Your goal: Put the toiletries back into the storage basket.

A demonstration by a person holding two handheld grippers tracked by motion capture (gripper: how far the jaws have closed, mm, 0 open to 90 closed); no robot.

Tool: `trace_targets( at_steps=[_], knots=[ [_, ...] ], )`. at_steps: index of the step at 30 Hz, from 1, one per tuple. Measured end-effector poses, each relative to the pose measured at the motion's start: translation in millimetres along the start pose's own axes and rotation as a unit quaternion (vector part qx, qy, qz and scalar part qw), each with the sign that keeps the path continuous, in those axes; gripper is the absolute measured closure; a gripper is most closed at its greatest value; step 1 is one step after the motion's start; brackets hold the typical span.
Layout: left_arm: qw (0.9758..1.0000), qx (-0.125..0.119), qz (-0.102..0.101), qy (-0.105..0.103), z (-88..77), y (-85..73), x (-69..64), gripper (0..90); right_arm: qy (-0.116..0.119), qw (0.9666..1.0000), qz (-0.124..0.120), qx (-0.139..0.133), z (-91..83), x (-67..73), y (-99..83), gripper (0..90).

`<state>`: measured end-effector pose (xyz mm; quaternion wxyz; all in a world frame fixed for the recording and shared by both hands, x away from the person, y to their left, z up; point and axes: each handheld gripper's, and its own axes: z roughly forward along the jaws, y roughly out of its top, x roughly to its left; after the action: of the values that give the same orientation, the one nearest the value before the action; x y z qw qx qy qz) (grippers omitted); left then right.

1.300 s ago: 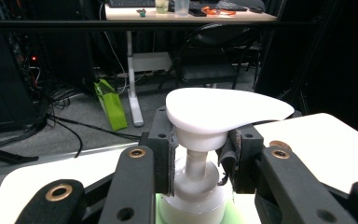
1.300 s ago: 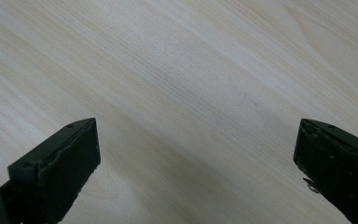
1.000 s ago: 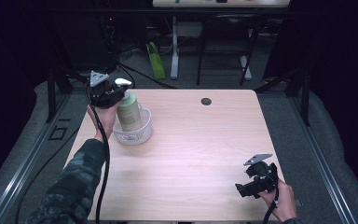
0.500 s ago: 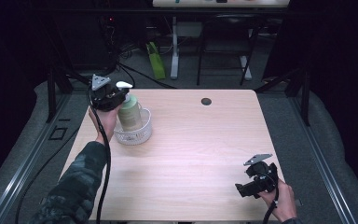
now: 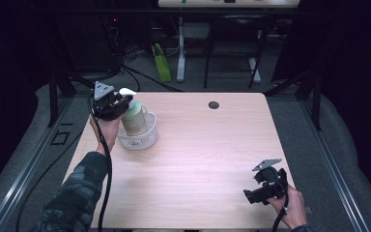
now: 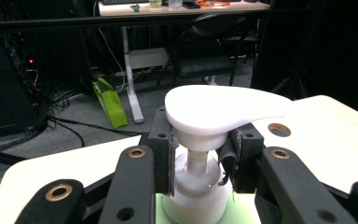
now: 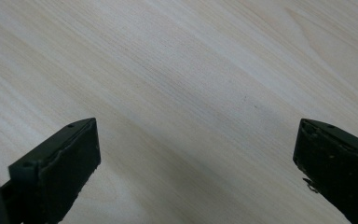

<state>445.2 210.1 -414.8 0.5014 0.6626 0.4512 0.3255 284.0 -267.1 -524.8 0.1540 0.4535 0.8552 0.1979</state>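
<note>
Two tools were at work over the tabletop (image 5: 198, 154). At the far left, the left tool (image 5: 118, 102) was pinching the neck of a pump bottle (image 5: 134, 121), its jaws pressed in on either side just under the white pump head (image 5: 127, 92). In the left gripper view, the two black jaws met the white collar (image 6: 196, 175) below the broad pump head (image 6: 219, 112), and the pads lay against the stem from both sides. The pale green bottle stood upright inside a small clear bowl (image 5: 142, 140), which sat on the tabletop near its far left corner. The hand (image 5: 107, 130) holding this tool reached in from the near left, its sleeve dark and patterned, with the cable trailing down along the forearm.

Well apart from this, at the near right corner, the right tool (image 5: 265, 186) was held low over the bare wood in the other hand (image 5: 292, 208). In the right gripper view its jaws were spread wide, with nothing but pale wood grain (image 7: 191, 107) between them.

A small dark round hole (image 5: 213, 105) sat in the tabletop near the far edge, right of the bowl.
</note>
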Motion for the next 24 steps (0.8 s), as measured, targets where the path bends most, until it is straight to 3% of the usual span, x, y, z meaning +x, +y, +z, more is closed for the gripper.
trace_targets(
  at_steps=[15,18,22,24],
  knots=[
    [0.9999,0.014,0.003,0.008,-2.2,3.1,-2.0,65.1,0.001,1.0000,0.001,-0.003,-2.3,-0.9,-1.1,0.2],
    [0.9998,0.017,0.004,0.012,-5.0,4.8,-2.5,56.2,-0.001,1.0000,0.002,-0.003,-2.6,-1.1,-1.3,0.3],
    [0.9996,0.025,0.004,0.015,-10.2,7.5,-3.2,37.4,-0.001,1.0000,0.002,-0.003,-2.7,-1.4,-1.3,0.3],
    [0.9993,0.028,0.015,0.020,-13.9,9.0,-5.1,29.0,0.000,1.0000,0.002,-0.003,-2.5,-1.2,-1.4,0.2]
  ],
)
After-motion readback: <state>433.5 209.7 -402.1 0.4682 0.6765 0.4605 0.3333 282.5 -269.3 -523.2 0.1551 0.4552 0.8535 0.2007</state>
